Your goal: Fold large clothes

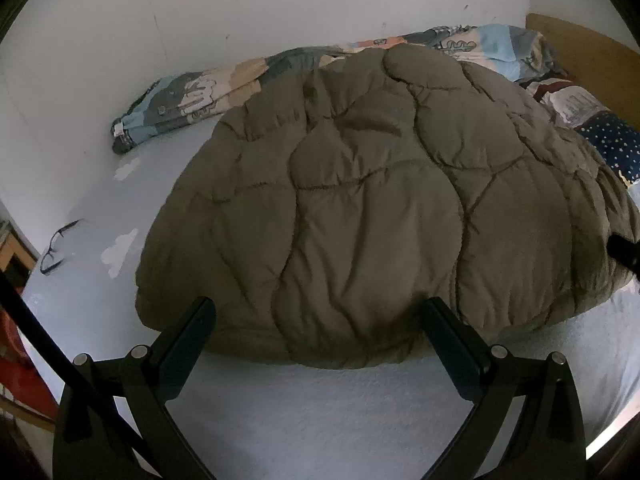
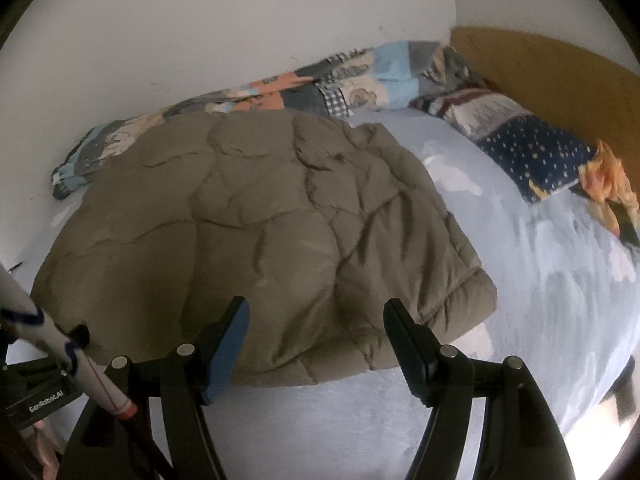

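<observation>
A puffy olive-brown quilted jacket [image 1: 360, 208] lies folded into a compact bundle mid-frame on the pale blue bed [image 1: 320, 412]. Left claw [image 1: 318, 316] and right claw [image 2: 316, 320] hover wide open, empty; little folding appears left.

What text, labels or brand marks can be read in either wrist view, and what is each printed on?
"GenRobot.AI": white letters on the black gripper body, lower left of the right wrist view.
Patterned quilt: cartoon prints and a small tag, too blurred to read.
Quilted jacket: no text visible.
</observation>
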### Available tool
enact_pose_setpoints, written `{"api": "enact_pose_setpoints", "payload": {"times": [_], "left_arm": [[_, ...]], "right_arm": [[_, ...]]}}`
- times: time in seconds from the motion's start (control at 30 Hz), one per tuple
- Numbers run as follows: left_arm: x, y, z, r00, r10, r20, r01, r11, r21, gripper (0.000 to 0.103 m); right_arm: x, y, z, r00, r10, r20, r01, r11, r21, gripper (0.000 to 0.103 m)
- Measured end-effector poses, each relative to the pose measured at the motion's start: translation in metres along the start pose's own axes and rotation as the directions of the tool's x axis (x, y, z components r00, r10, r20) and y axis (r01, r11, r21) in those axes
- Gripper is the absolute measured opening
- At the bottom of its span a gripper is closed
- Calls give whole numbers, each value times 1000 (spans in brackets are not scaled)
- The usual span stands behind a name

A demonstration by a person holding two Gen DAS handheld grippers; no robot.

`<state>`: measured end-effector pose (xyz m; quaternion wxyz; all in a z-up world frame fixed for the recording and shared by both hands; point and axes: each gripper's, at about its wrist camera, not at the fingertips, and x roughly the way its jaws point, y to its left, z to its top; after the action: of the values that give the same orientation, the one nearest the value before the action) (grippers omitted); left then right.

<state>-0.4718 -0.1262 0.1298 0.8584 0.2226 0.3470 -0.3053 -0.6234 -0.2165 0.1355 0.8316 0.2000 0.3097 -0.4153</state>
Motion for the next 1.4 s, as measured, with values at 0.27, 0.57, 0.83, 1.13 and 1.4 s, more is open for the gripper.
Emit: {"api": "enact_pose_setpoints", "payload": {"times": [0.27, 0.57, 0.83, 1.13, 1.4], "left_arm": [[6, 6, 0, 1000, -19, -22, 19, 1000, -21, 103], [-10, 9, -2, 1000, -8, 2, 8, 1000, -12, 103], [-51, 21, -11, 997, -52, 57, 54, 998, -38, 103], [-143, 45, -22, 980, -87, 180, 102, 992, -75, 103], [-252, 79, -7, 949, -40, 312, 74, 992, -98, 103]], "right_arm": [[17, -7, -5, 996, -22, -82, 23, 999, 22, 76], [0, -11, -6, 999, -14, -37, 16, 999, 35, 76], [-38, -2, -15, 1000, -1, 21, 1, 1000, -1, 80], [-110, 18, -36, 998, 2, 67, 2, 998, -62, 83], [-207, 42, -9, 990, 59, 130, -46, 993, -106, 92]]}}
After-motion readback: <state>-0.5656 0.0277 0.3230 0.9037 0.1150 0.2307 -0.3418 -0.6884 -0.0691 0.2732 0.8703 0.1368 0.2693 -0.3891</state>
